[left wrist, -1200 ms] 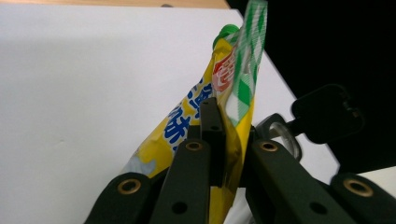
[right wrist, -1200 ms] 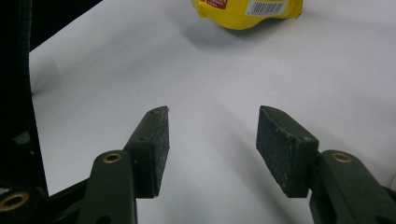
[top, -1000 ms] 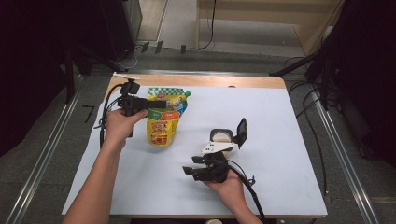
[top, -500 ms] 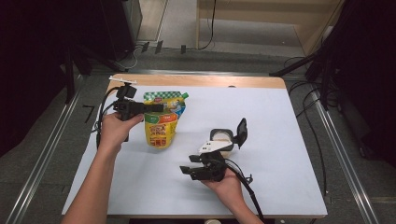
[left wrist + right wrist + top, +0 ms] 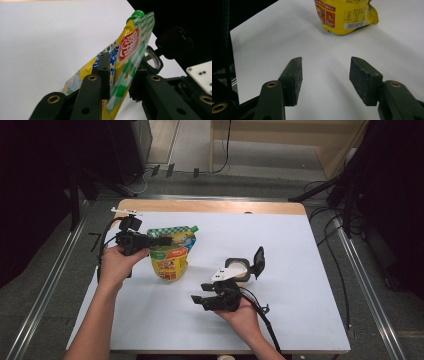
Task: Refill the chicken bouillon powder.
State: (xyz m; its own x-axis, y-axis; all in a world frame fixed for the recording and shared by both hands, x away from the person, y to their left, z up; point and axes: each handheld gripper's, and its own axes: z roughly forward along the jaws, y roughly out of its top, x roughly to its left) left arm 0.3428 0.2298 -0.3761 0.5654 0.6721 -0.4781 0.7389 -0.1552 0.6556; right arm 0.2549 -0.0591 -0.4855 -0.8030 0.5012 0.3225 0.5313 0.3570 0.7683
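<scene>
Left hand-held gripper (image 5: 167, 240), at the far left of the counter (image 5: 310, 270), lies level and points right. Its jaws have just been opening; the top of the yellow pouch (image 5: 172, 254) is between them. In the left gripper view one pad lies against the pouch (image 5: 120, 65) face while the other stands just off the checked back, so the grip is loosened. The pouch has a green cap (image 5: 136, 14) at its top corner and its yellow bottom rests on the counter.

Right hand-held gripper (image 5: 199, 299), in the near middle, points left. Its jaws stand partly apart with nothing between them; the right gripper view shows both dark pads (image 5: 294, 76) over bare white counter, the pouch (image 5: 347, 15) bottom farther off.

Just right of that gripper stands a small round jar (image 5: 239, 269), black flip lid (image 5: 258, 262) swung up and open. Its contents cannot be made out.

Counter: white sheet over a wooden top, the wood edge (image 5: 210, 206) showing along the far side. Room: grey floor (image 5: 200, 150), metal rails beside the counter, black cables on the floor to the right, dark equipment on both sides.
</scene>
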